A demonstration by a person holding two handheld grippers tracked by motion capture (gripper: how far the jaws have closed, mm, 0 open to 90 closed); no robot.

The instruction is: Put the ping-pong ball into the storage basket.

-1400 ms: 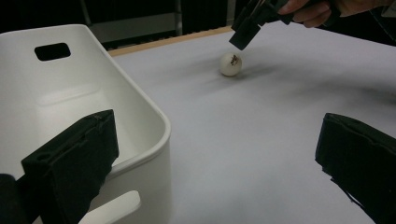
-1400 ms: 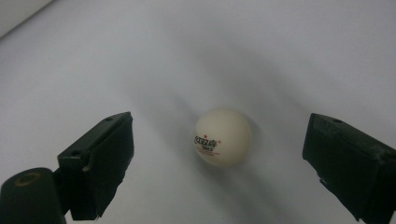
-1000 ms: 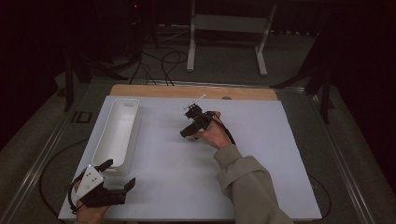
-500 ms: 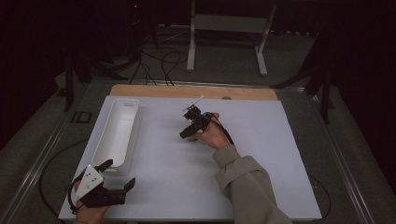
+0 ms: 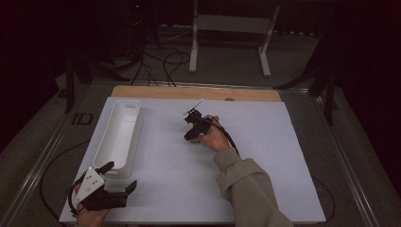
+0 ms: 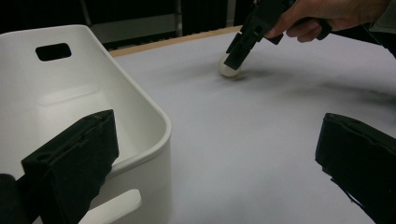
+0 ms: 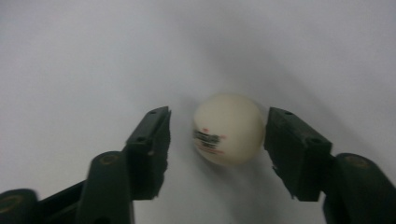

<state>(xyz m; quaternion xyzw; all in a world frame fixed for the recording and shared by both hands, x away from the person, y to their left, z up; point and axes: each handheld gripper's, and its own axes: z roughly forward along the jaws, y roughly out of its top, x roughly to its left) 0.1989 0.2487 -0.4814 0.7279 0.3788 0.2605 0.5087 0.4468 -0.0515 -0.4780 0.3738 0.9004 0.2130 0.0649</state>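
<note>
Right of the white bin, out on the bare white table, sits my target: a small cream ball with a dark printed mark on its side. My right gripper angles down over it, and its jaws have just been closing, with the ball between them. In the right gripper view one pad looks to be at the ball's skin or just shy of it, while the other shows a gap, so I don't call this a hold yet; the jaws are narrowed to a bit more than the ball's width. In the left gripper view the same ball rests on the table under those jaw tips, well beyond the bin's near corner.

Why this stance? A ball rolls at a nudge, so I bracket it from both sides and come in from above, letting the table stop it from below.

My left gripper waits by the bin's near end, jaws spread wide with nothing in them, close to the bin, which I judge to be where the ball goes.

As for heading, a ball has no long axis to line up with; only its printed mark faces my right gripper's camera, so any squeeze across the middle should do
</note>
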